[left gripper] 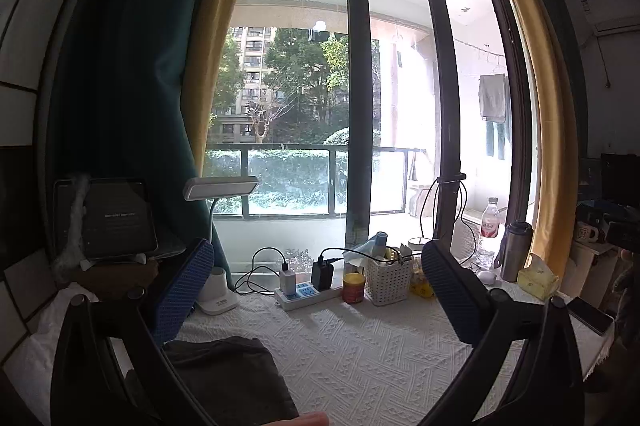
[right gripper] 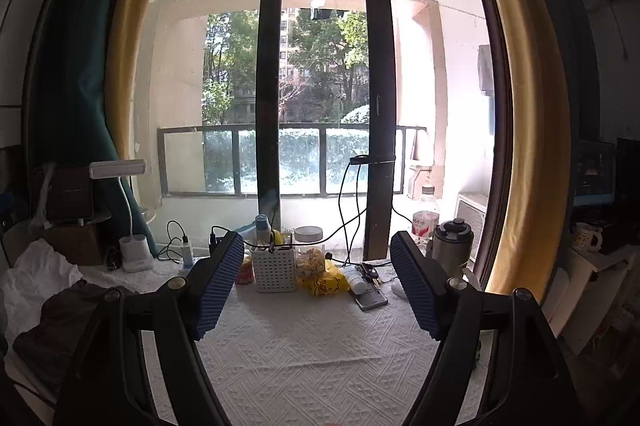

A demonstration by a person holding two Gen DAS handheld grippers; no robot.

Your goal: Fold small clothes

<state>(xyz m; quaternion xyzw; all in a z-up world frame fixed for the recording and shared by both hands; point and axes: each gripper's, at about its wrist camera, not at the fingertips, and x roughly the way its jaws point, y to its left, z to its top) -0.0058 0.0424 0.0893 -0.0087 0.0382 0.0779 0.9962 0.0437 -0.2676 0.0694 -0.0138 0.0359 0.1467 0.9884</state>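
Knitted white tablecloth [right gripper: 312, 354]; crumpled dark garment [left gripper: 228, 378]; both ribbed-padded grippers [left gripper: 320, 290] [right gripper: 318, 282] spread apart, empty.

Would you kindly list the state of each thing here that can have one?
left gripper: jaws open, holding nothing
right gripper: jaws open, holding nothing
dark garment: lying crumpled on the white cloth, not gripped
power strip: two chargers plugged in
desk lamp: appears unlit
tablet: propped upright, screen dark with faint text
water bottle: upright, capped
steel flask: upright, lid shut
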